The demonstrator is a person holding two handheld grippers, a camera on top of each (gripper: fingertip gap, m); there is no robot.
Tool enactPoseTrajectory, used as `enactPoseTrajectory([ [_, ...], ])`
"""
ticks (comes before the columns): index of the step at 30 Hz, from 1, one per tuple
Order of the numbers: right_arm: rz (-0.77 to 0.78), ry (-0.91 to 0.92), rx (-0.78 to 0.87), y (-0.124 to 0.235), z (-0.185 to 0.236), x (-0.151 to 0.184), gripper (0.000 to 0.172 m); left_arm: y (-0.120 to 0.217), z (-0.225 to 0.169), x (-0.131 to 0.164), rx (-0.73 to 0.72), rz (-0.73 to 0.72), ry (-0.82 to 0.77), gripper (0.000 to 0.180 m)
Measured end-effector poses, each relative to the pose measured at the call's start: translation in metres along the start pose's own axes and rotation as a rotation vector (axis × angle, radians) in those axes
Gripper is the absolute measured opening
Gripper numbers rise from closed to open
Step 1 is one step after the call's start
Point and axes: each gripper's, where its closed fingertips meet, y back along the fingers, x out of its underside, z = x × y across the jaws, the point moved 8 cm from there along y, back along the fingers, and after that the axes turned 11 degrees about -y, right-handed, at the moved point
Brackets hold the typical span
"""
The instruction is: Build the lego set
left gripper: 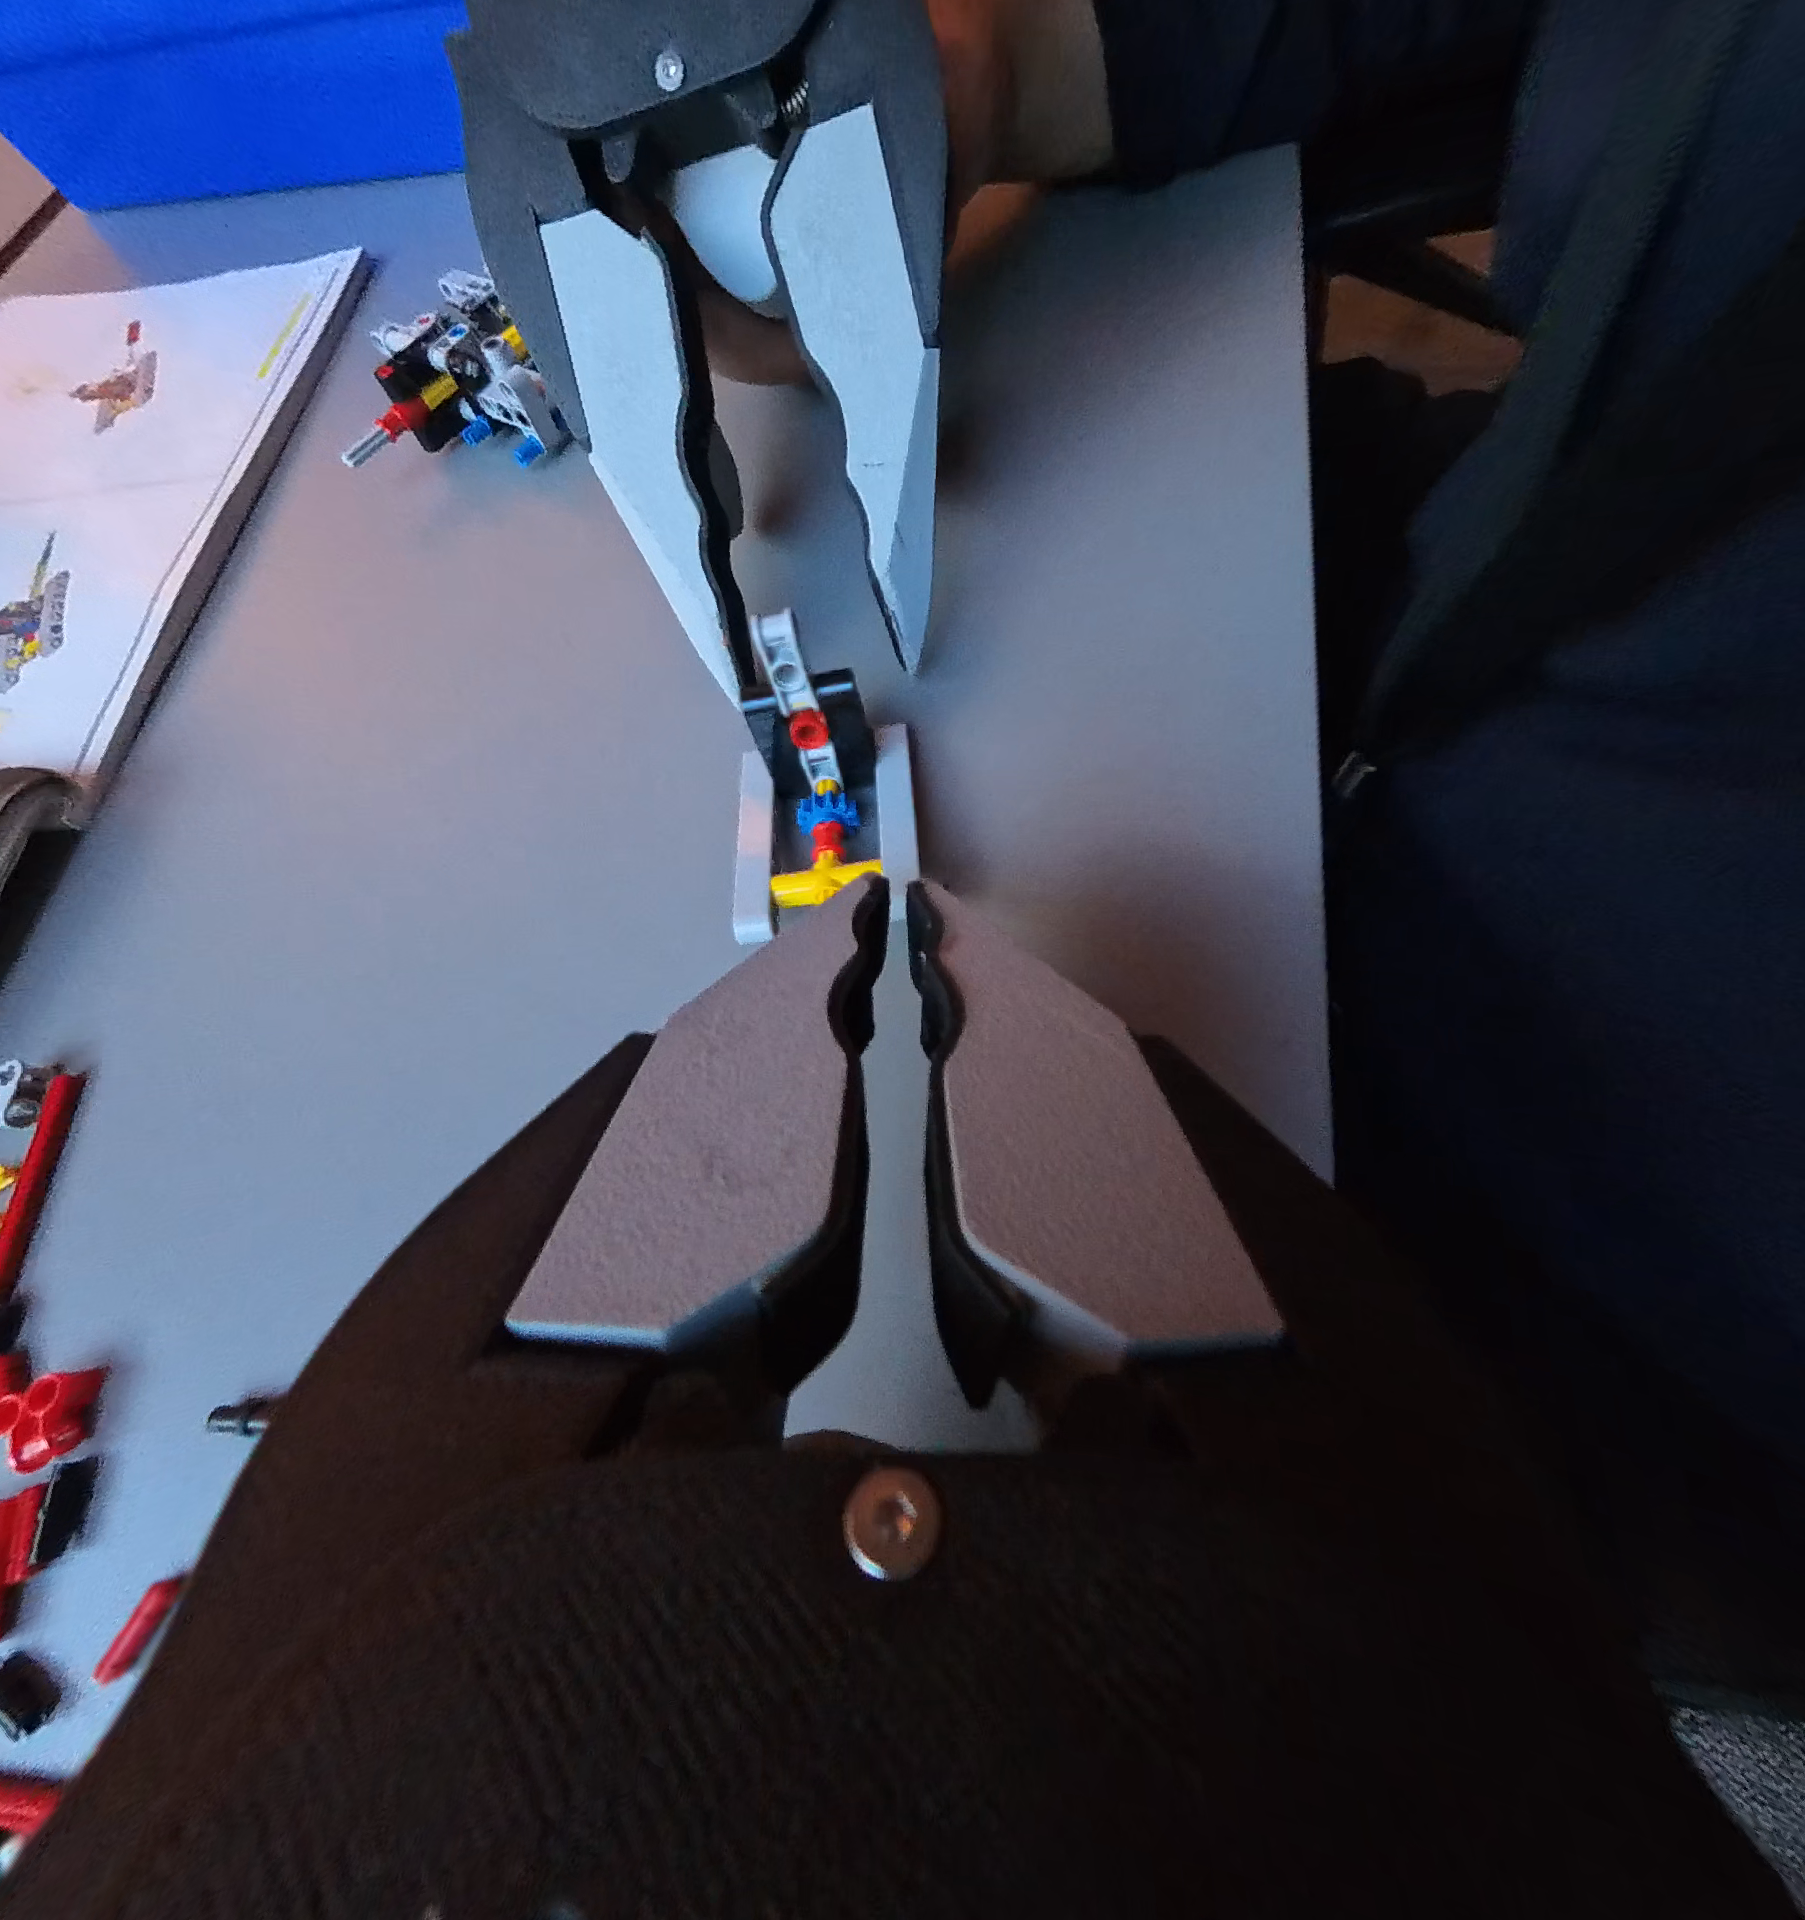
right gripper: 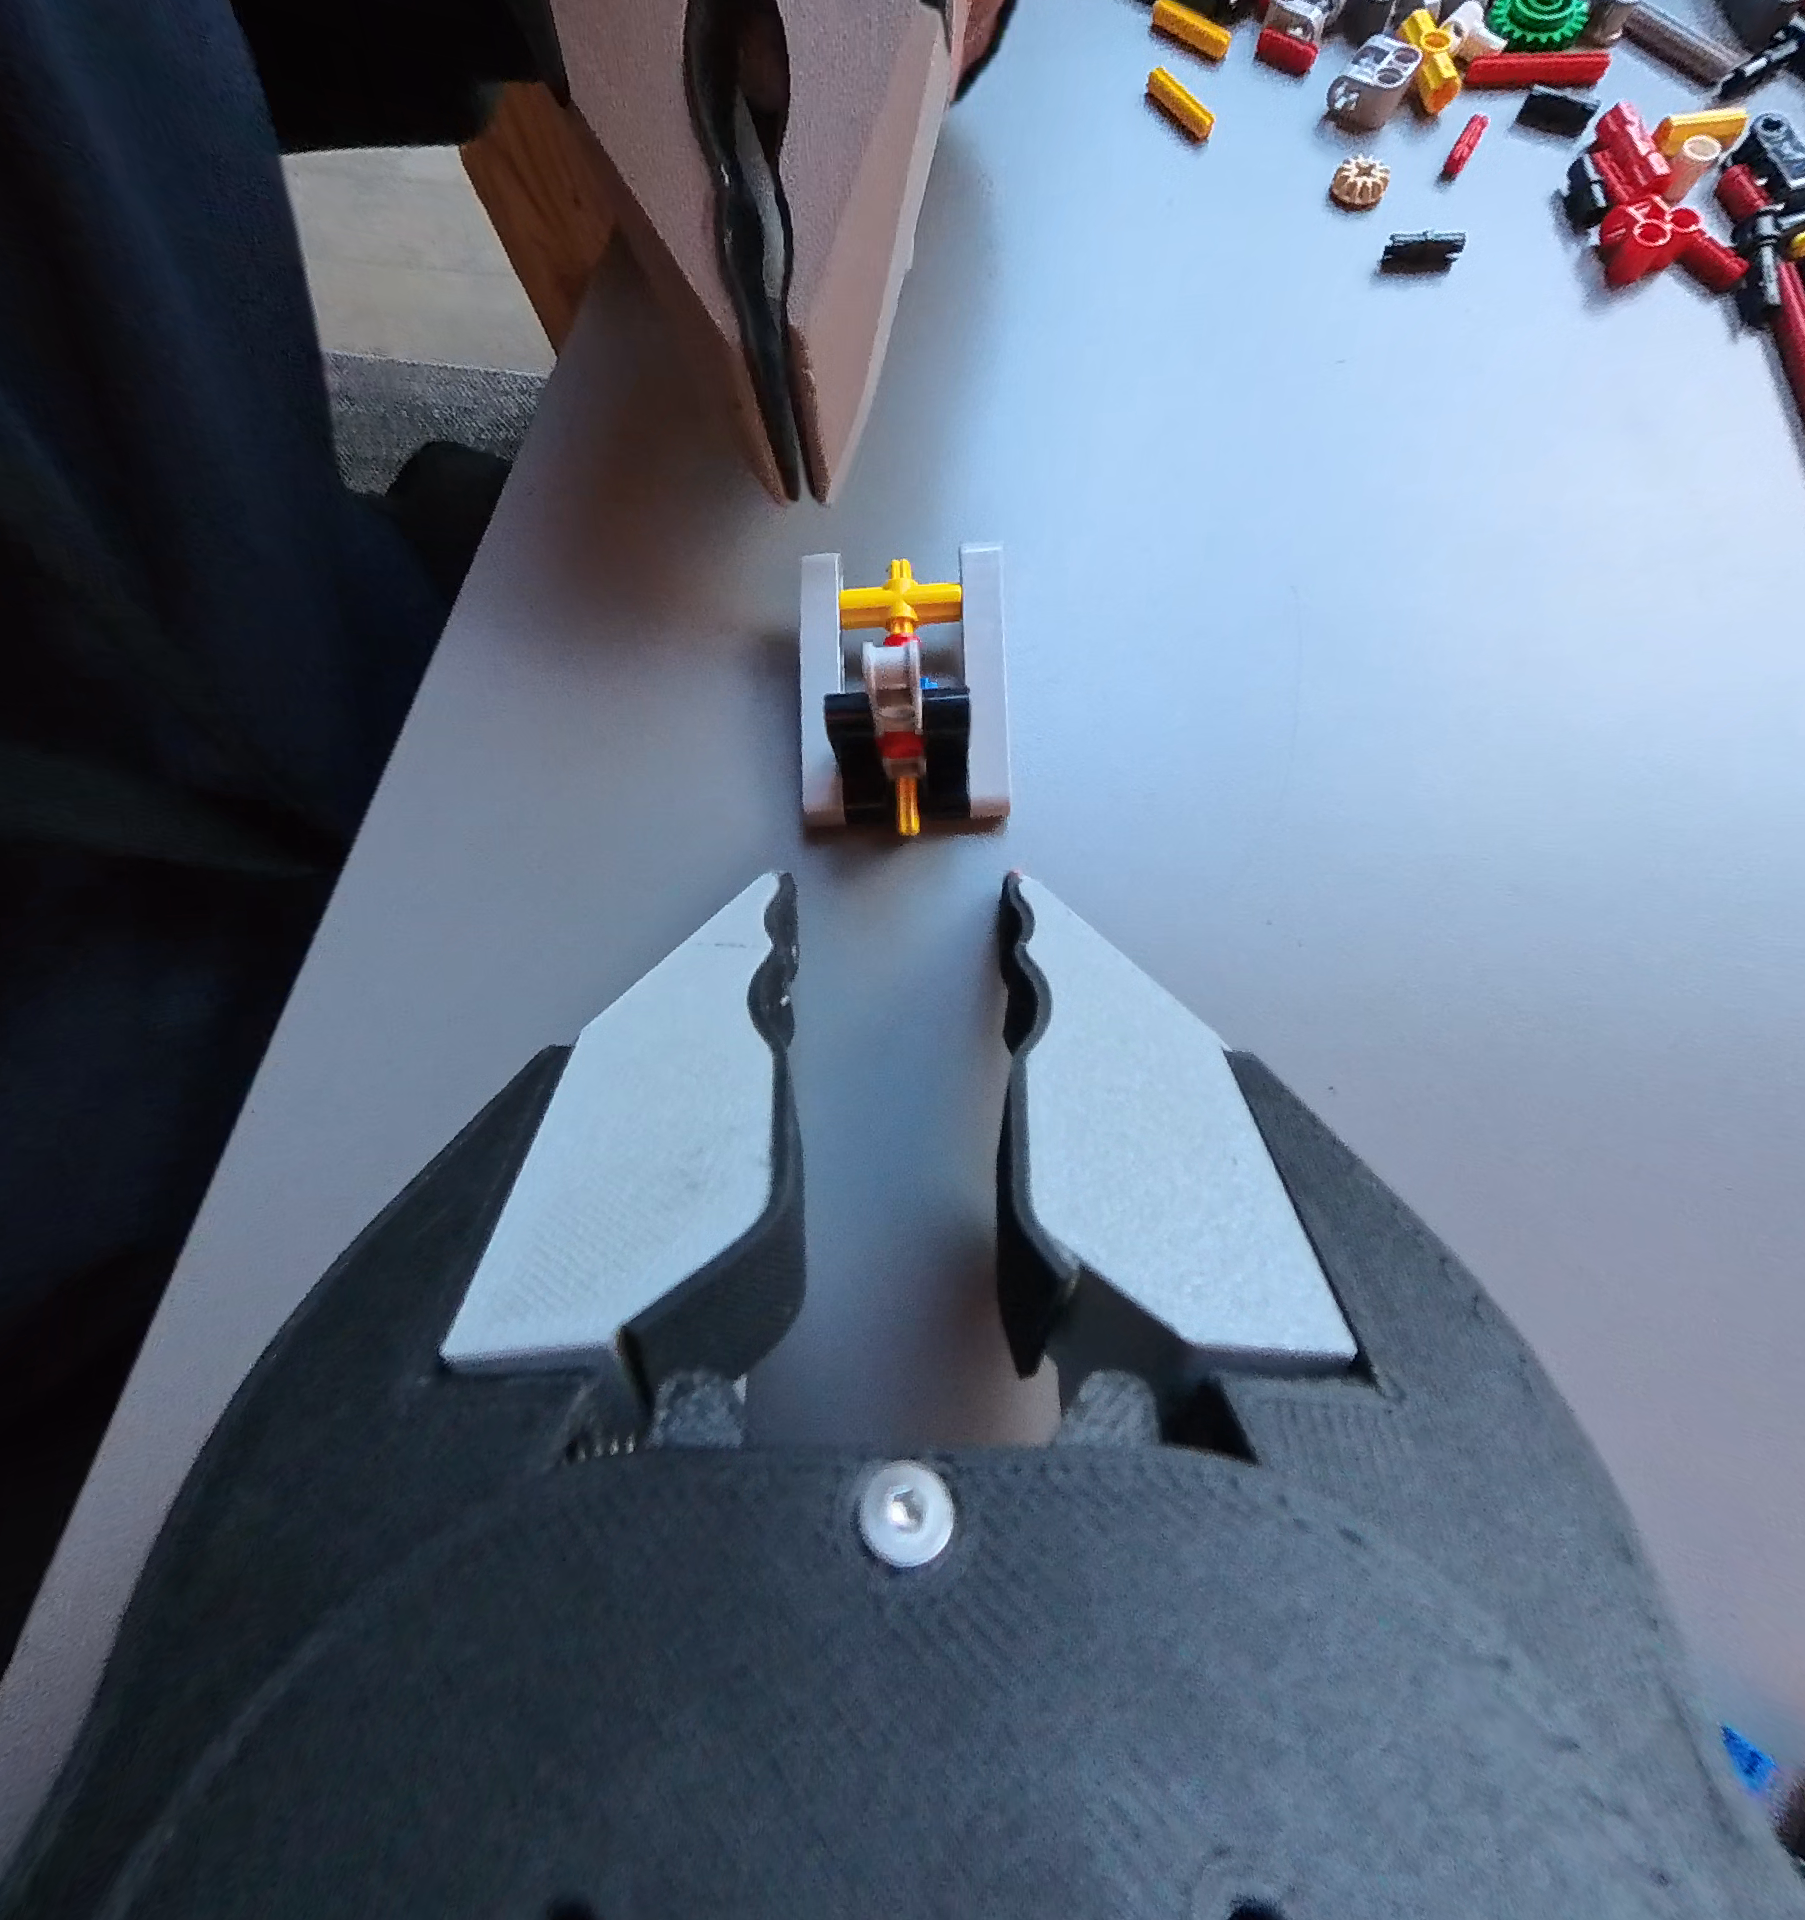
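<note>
A small brick assembly (right gripper: 903, 696) sits on the grey table (right gripper: 1293, 831) between two grippers: right gripper (right gripper: 898, 894) wide and empty, left gripper (left gripper: 898, 894) pinched together beyond it, holding nothing.

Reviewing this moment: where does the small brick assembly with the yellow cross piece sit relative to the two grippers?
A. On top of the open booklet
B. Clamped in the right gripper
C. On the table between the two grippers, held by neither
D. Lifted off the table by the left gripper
C. The brick assembly rests on the grey table, ahead of the open, empty right gripper; the left gripper, jaws together, is just beyond its far end.
</note>
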Motion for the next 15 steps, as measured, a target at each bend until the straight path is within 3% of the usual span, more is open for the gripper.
enactPoseTrajectory([
  [15, -0.006, -0.013, 0.021, 0.006, -0.007, 0.003, 0.035, 0.013, 0.011, -0.001, -0.072, -0.114, 0.022, 0.002],
])
